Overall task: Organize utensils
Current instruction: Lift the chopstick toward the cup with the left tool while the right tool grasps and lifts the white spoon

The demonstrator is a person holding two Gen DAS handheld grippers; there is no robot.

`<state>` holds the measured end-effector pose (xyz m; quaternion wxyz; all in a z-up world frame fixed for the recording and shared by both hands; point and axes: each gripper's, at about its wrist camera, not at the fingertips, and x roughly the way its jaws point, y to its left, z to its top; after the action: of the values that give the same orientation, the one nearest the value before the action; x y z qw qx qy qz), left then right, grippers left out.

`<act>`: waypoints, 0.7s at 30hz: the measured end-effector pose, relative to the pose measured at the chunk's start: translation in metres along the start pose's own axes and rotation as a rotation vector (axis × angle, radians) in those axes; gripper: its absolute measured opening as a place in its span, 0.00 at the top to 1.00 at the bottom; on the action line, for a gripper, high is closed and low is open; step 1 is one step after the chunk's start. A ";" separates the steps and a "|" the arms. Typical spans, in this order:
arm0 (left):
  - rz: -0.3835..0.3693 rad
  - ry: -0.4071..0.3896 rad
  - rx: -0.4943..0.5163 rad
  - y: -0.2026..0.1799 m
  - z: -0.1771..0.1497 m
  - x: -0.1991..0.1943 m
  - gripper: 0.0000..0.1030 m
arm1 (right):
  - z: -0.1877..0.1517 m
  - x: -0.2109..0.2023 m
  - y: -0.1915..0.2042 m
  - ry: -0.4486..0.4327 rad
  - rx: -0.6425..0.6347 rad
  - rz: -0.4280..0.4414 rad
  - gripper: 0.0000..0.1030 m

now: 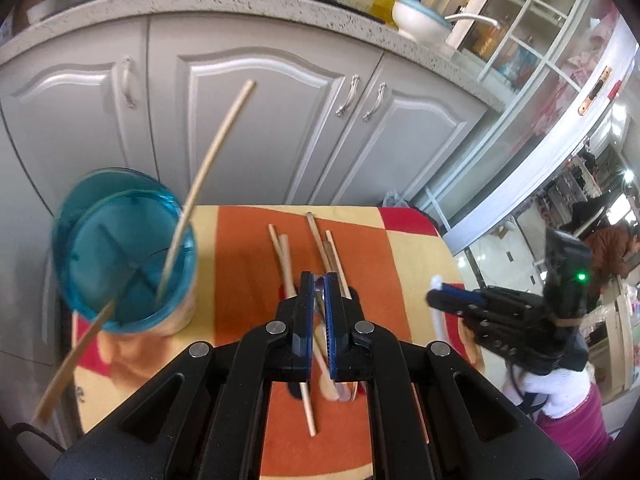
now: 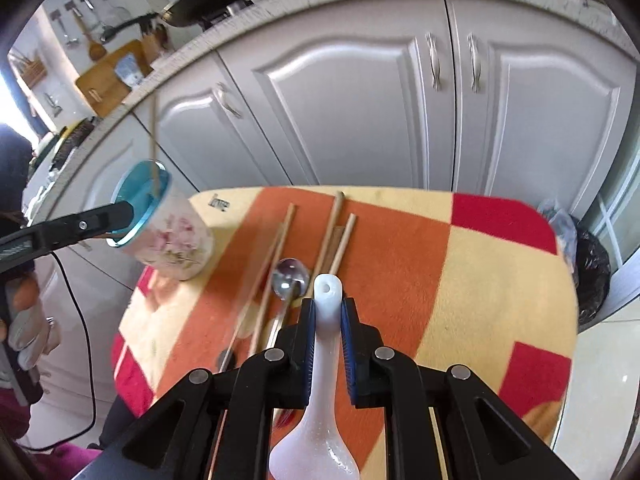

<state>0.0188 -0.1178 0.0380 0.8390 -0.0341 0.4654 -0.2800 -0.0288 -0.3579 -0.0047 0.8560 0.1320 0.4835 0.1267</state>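
A blue-rimmed floral cup stands at the table's left, also in the right wrist view, with chopsticks sticking out of it. Loose wooden chopsticks and a metal spoon lie mid-table on the checked cloth. My left gripper hovers over the chopstick pile, its jaws nearly together with nothing clearly clamped. My right gripper is shut on a white ceramic spoon, held by its handle above the table; it also shows in the left wrist view.
The small table is covered by an orange, yellow and red cloth. Grey kitchen cabinets stand right behind it. A black bin bag sits at the table's right. A cable hangs at the left.
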 end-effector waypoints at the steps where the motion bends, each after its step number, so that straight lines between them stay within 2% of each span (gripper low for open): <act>1: 0.012 -0.004 -0.002 0.002 -0.002 -0.003 0.97 | -0.001 -0.007 0.004 -0.011 -0.009 0.003 0.88; 5: 0.006 0.026 -0.022 0.004 -0.010 0.000 0.97 | -0.005 -0.019 0.016 -0.033 -0.021 0.000 0.88; 8: 0.050 0.041 -0.006 -0.002 -0.014 0.017 0.95 | -0.009 -0.025 0.016 -0.037 -0.020 0.002 0.88; 12: 0.139 0.110 0.006 -0.002 -0.013 0.068 0.89 | -0.013 -0.023 0.012 -0.028 -0.005 0.004 0.88; 15: 0.197 0.154 -0.010 0.004 -0.013 0.106 0.89 | -0.014 -0.020 0.009 -0.020 0.003 0.013 0.88; 21: 0.300 0.218 0.038 0.008 -0.010 0.163 0.89 | -0.013 -0.010 -0.001 -0.006 0.026 0.035 0.88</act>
<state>0.0816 -0.1905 -0.0940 0.8164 0.0821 0.5481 -0.1626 -0.0444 -0.3612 -0.0038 0.8532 0.1520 0.4802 0.1351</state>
